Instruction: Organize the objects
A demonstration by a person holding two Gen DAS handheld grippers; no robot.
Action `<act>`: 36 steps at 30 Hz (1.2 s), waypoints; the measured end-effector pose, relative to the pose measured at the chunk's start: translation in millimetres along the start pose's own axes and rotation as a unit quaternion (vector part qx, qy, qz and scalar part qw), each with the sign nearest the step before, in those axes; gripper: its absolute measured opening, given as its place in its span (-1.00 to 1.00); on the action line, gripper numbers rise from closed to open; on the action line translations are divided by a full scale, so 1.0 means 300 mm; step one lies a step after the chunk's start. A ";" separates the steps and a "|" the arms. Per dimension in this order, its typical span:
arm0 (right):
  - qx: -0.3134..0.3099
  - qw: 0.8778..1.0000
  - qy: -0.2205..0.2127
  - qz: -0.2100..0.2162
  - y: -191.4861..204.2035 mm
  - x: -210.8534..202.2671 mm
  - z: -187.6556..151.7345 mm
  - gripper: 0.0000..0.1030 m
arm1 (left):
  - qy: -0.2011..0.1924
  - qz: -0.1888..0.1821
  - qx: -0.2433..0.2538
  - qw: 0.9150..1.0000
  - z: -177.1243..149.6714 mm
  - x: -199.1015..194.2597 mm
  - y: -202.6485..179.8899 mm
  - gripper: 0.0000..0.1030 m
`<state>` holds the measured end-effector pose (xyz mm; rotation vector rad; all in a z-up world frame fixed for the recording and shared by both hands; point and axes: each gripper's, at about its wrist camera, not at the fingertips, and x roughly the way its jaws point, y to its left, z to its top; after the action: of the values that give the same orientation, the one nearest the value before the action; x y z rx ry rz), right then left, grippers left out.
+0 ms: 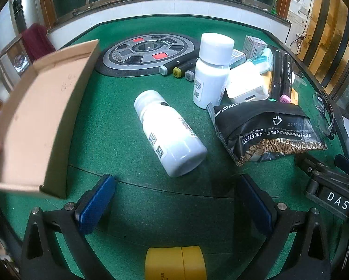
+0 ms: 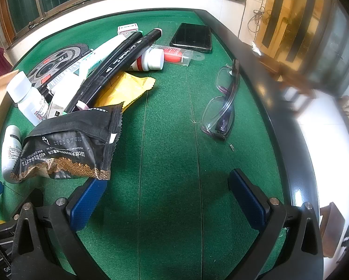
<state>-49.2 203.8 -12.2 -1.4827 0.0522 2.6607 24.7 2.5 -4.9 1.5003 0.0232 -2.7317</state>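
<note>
A white bottle (image 1: 169, 133) lies on its side on the green felt table (image 1: 118, 121), just ahead of my open, empty left gripper (image 1: 176, 186). A second white bottle (image 1: 211, 70) stands upright behind it. A black snack packet (image 1: 267, 130) lies to the right; it also shows in the right wrist view (image 2: 67, 144). A tan cardboard box (image 1: 36, 121) is held at the left by a hand. My right gripper (image 2: 167, 186) is open and empty over bare felt. Black markers (image 2: 118, 65) and a yellow packet (image 2: 125, 88) lie in the pile.
Glasses (image 2: 221, 107) lie near the table's black right rim (image 2: 267, 88). A dark phone (image 2: 193, 37), a red case (image 2: 174, 53) and a small capped bottle (image 2: 151, 60) sit at the back. A round control panel (image 1: 146, 53) is at the table's centre. A yellow container (image 1: 174, 263) sits below the left gripper.
</note>
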 end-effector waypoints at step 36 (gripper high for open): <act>-0.091 0.988 -0.082 0.098 -0.092 -0.160 -0.028 1.00 | 0.002 -0.023 0.022 0.999 -0.069 -0.059 0.072 0.97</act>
<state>-14.1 227.4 24.6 -1.3641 -0.0634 3.0098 52.3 -18.5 -1.2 1.5351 -0.0009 -2.7834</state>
